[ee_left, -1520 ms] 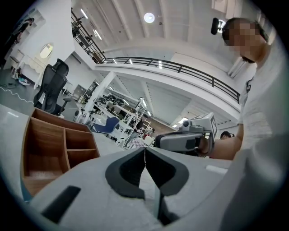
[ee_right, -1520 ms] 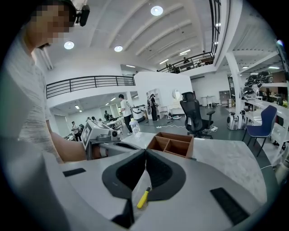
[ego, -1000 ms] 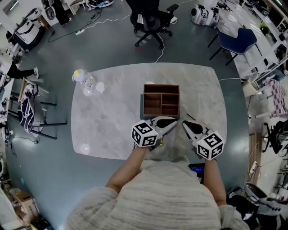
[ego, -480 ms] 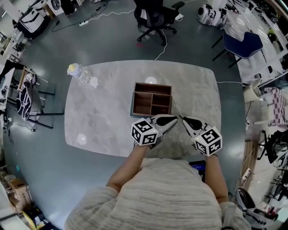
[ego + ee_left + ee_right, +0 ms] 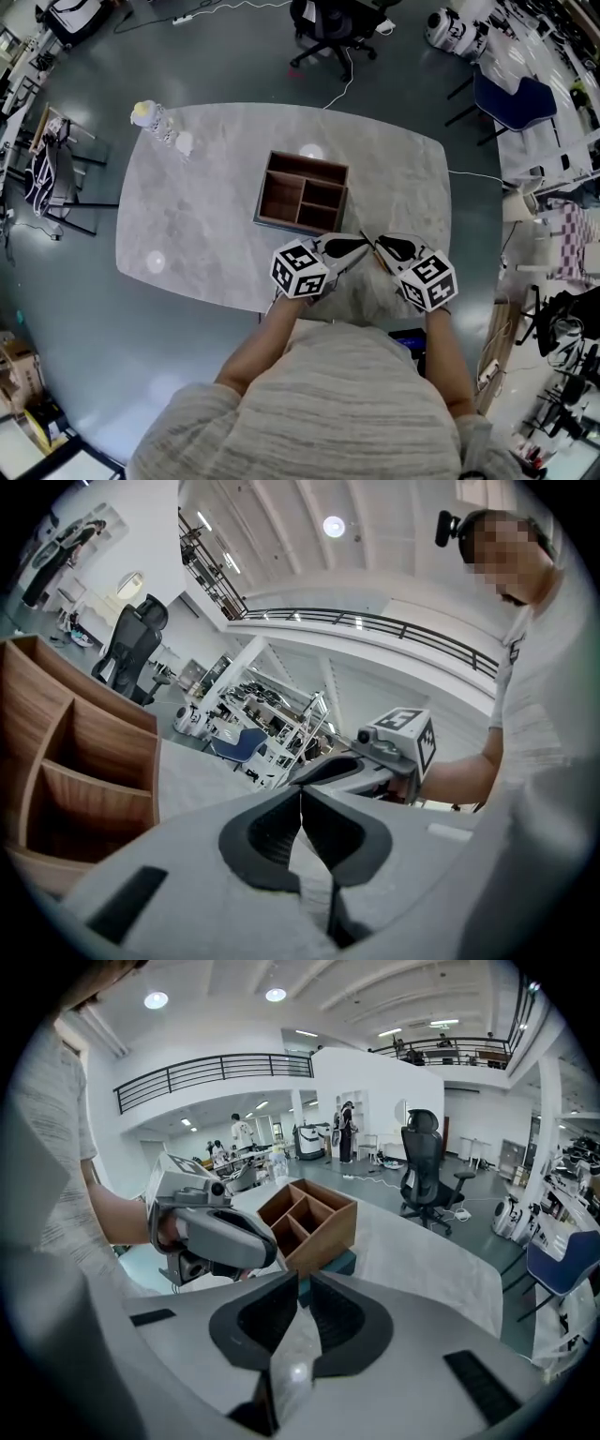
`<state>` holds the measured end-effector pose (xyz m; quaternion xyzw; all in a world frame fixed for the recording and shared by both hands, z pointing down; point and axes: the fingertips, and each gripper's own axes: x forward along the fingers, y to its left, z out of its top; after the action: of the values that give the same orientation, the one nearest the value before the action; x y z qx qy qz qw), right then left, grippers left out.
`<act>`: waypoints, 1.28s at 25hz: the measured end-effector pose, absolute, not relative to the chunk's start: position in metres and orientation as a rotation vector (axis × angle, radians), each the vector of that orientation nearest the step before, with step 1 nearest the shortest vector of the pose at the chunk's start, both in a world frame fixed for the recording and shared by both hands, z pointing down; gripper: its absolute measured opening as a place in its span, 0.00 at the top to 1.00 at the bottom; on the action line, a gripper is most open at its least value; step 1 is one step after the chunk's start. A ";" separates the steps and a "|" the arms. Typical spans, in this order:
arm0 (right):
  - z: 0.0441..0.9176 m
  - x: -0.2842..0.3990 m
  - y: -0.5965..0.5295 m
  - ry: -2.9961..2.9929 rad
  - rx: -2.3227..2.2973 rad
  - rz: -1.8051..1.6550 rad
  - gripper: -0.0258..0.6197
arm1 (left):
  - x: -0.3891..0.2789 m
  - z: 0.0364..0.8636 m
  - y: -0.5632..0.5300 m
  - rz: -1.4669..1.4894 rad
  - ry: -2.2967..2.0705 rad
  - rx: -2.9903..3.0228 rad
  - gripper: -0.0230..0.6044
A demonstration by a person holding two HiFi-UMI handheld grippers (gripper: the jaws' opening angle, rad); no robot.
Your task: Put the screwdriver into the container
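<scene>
A brown wooden container [image 5: 305,192] with several open compartments stands on the marble table [image 5: 206,216]. It also shows as the container [image 5: 75,761] at the left and as the container [image 5: 309,1222] ahead. A thin dark stick, perhaps the screwdriver [image 5: 368,244], lies on the table between the two gripper tips. My left gripper [image 5: 362,248] [image 5: 300,797] is shut and holds nothing. My right gripper [image 5: 380,245] [image 5: 300,1284] is drawn together to a thin slit and holds nothing. Both hang just short of the container's near right corner, tips almost meeting.
A water bottle [image 5: 145,114] and a small white object [image 5: 183,142] sit at the table's far left corner. A teal base [image 5: 334,1262] shows under the container. A black office chair [image 5: 328,23] and a blue chair [image 5: 511,98] stand beyond the table. People stand far off.
The two grippers have drawn closer together, tips nearly touching. The head view has shifted, so the table and container sit higher and further left.
</scene>
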<state>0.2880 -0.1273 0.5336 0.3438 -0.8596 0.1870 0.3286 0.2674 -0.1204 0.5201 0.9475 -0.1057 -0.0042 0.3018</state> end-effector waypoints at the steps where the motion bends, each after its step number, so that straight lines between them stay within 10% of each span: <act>1: 0.538 0.291 -0.127 -2.240 0.878 0.490 0.94 | 0.270 0.522 -0.119 -0.012 -0.285 2.506 0.94; 32: 0.713 0.350 -0.112 -1.765 0.635 0.674 0.84 | 0.276 0.596 -0.098 0.069 -0.368 2.374 0.94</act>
<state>0.3496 -0.1117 0.7129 0.2673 -0.7436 0.2841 0.5431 0.2758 -0.0975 0.5961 0.9213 -0.1427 0.0267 0.3606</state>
